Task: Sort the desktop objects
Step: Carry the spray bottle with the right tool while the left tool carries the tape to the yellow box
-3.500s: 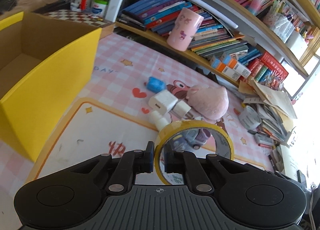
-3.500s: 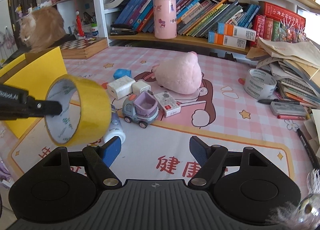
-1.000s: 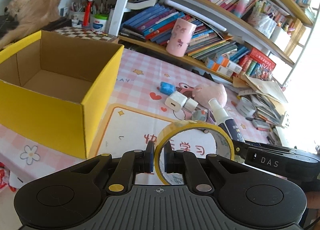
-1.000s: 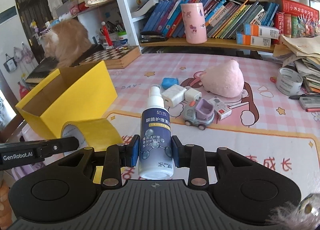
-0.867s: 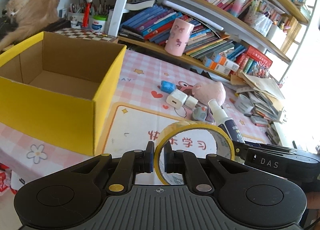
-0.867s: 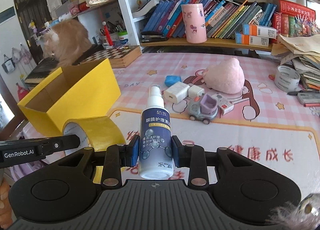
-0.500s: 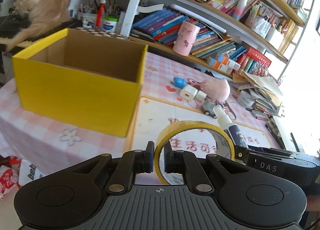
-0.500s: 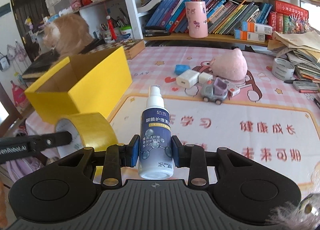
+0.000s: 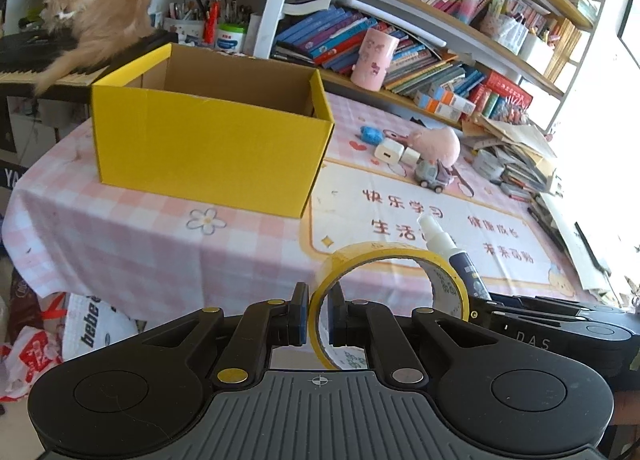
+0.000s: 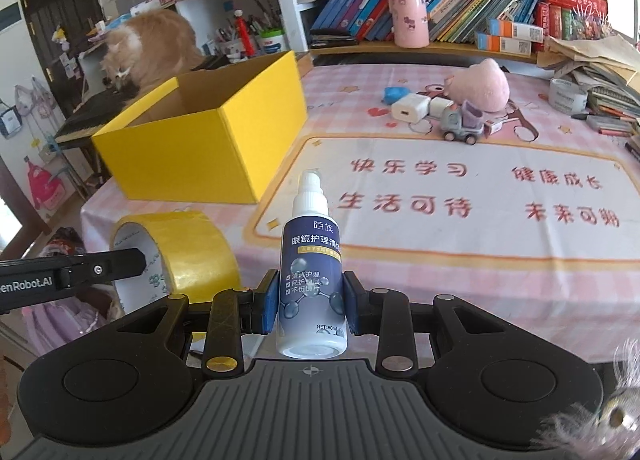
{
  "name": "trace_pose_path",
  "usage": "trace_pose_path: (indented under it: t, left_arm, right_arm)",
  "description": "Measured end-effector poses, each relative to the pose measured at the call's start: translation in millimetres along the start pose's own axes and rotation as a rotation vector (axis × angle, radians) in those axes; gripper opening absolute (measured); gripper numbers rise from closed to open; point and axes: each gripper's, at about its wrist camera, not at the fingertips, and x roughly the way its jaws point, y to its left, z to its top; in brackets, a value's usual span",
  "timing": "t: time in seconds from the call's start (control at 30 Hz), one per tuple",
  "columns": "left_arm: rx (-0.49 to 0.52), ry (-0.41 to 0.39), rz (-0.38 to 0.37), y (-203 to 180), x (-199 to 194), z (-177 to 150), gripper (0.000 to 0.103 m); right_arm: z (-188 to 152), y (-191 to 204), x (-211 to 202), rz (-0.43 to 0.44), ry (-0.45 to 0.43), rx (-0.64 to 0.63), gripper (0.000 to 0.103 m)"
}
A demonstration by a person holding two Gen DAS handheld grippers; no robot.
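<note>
My left gripper (image 9: 319, 316) is shut on the wall of a yellow tape roll (image 9: 440, 268), held in the air off the table's near edge. The roll also shows in the right wrist view (image 10: 192, 244). My right gripper (image 10: 310, 306) is shut on a navy and white spray bottle (image 10: 311, 260), upright, just right of the tape; the bottle also shows in the left wrist view (image 9: 456, 252). The open yellow box (image 9: 208, 140) stands on the table's left part, ahead of both grippers, also seen in the right wrist view (image 10: 208, 140).
On the pink checked tablecloth (image 10: 440, 188) lie a toy truck (image 10: 464, 122), a white charger (image 10: 410, 108), a blue object (image 10: 394, 93), a pink plush (image 10: 486, 86) and a clear tape roll (image 10: 568, 94). Bookshelves and a pink cup (image 10: 408, 14) stand behind. A cat (image 9: 100, 8) sits far left.
Both grippers have pulled back from the table with their objects still gripped. The yellow box now sits farther ahead and more central. The items on the table look smaller.
</note>
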Motion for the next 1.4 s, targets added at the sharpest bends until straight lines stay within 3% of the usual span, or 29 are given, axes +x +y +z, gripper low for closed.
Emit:
trace_pose_path:
  t: [0.23,0.53,0.83,1.4]
  left_arm:
    - [-0.015,-0.016,0.017,12,-19,-10,0.008]
    - [-0.064,-0.062,0.049,33,-37,-15,0.008]
    - [-0.089,-0.064,0.067,46,-40,-18,0.008]
    - [-0.096,-0.070,0.080,56,-38,-14,0.008]
  right_arm:
    - [-13,19,-6,0.011,0.014,0.000,0.030]
    - [-16,49,0,0.059,0.049,-0.098,0.030]
    - [-15,70,11,0.106,0.093,-0.156,0.030]
    - [-9,81,22,0.117,0.097,-0.175,0.030]
